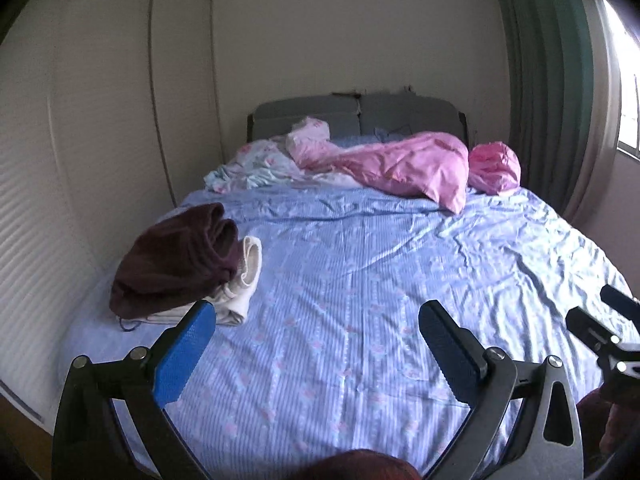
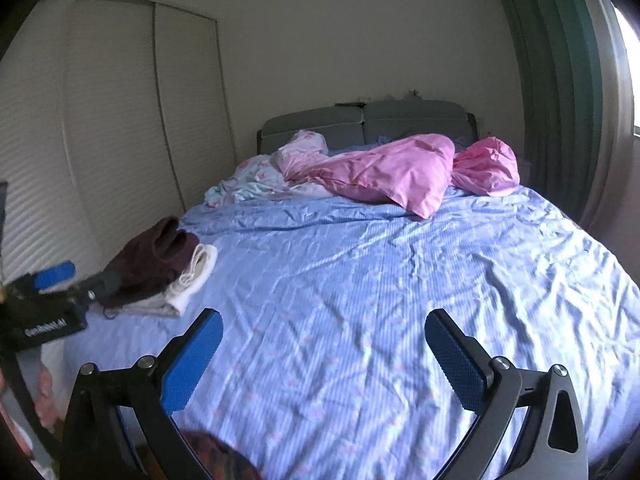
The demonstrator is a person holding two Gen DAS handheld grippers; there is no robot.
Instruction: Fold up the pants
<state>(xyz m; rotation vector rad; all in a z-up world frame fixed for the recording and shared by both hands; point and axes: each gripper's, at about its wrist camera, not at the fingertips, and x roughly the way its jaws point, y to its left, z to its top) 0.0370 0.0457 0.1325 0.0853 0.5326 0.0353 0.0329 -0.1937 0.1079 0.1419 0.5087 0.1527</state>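
Both jaws wide, empty: left gripper (image 1: 316, 318), right gripper (image 2: 324, 330) over bare bed sheet (image 1: 360, 272). Folded maroon pants (image 1: 176, 256) stacked on cream garment (image 1: 244, 280), left of frame — likely parked aside, clearing workspace.

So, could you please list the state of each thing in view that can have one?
left gripper: open, nothing between its fingers
right gripper: open, nothing between its fingers
maroon pants: folded, on top of the stack at the bed's left edge
white garment: folded, under the maroon pants
blue bedsheet: spread flat, wrinkled
pink duvet: crumpled by the headboard
wardrobe doors: shut
green curtain: drawn aside from the window
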